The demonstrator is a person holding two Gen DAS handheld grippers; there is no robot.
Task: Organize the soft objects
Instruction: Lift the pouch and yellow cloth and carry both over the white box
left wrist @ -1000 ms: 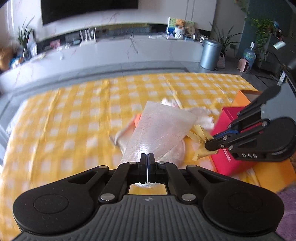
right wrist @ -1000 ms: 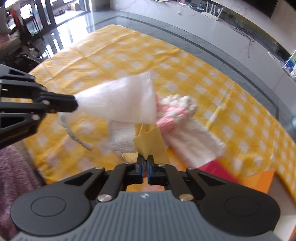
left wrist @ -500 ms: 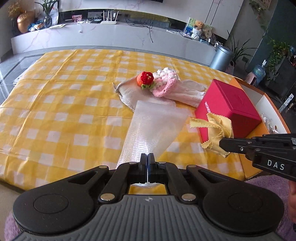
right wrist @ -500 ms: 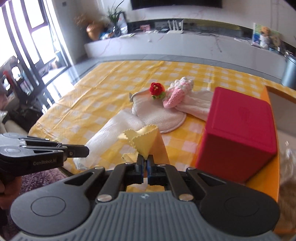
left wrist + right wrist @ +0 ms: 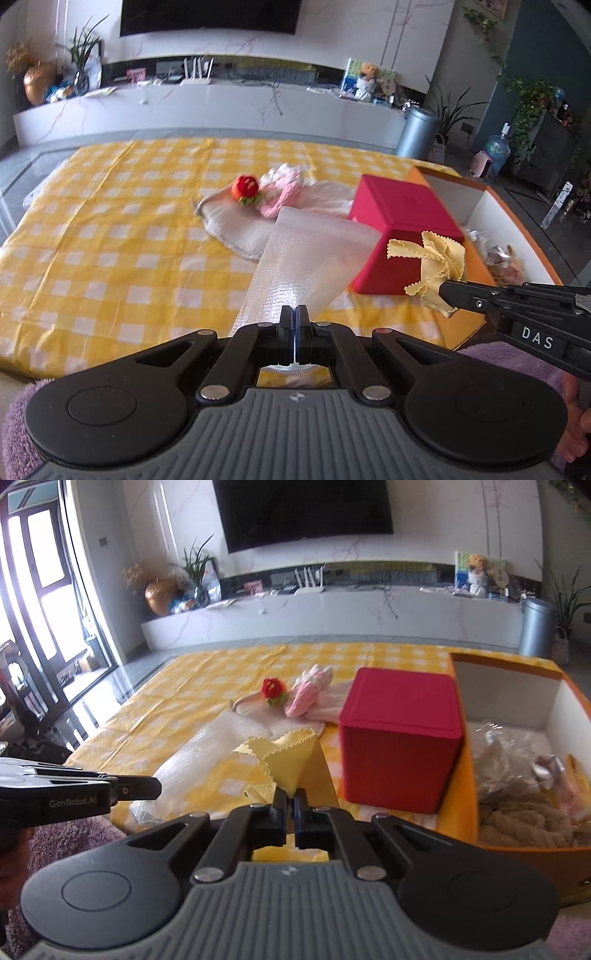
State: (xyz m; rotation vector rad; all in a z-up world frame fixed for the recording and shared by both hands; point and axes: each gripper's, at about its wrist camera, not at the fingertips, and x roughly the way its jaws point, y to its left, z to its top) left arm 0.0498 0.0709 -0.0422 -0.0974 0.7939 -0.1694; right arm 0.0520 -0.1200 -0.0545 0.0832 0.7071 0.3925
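Observation:
My left gripper (image 5: 294, 312) is shut on a translucent white bubble-wrap bag (image 5: 310, 258), held above the near edge of the yellow checked table; the bag also shows in the right wrist view (image 5: 199, 760). My right gripper (image 5: 290, 797) is shut on a small yellow cloth (image 5: 291, 757) with zigzag edges, held in front of the red box; the cloth shows in the left wrist view (image 5: 436, 262). On the table lie a white fabric pouch (image 5: 236, 225), a red knitted flower (image 5: 244, 186) and a pink-and-white knitted piece (image 5: 280, 192).
A red cube box (image 5: 400, 734) stands right of centre on the yellow checked tablecloth (image 5: 110, 236). An open orange box (image 5: 524, 686) at the right holds a beige knit item (image 5: 524, 819) and clear plastic wrap. A purple fuzzy surface (image 5: 66, 834) lies below the table's near edge.
Both grippers have pulled back toward the near edge and levelled out, each still holding its item. The pile of knitted pieces and the pouch stay on the table.

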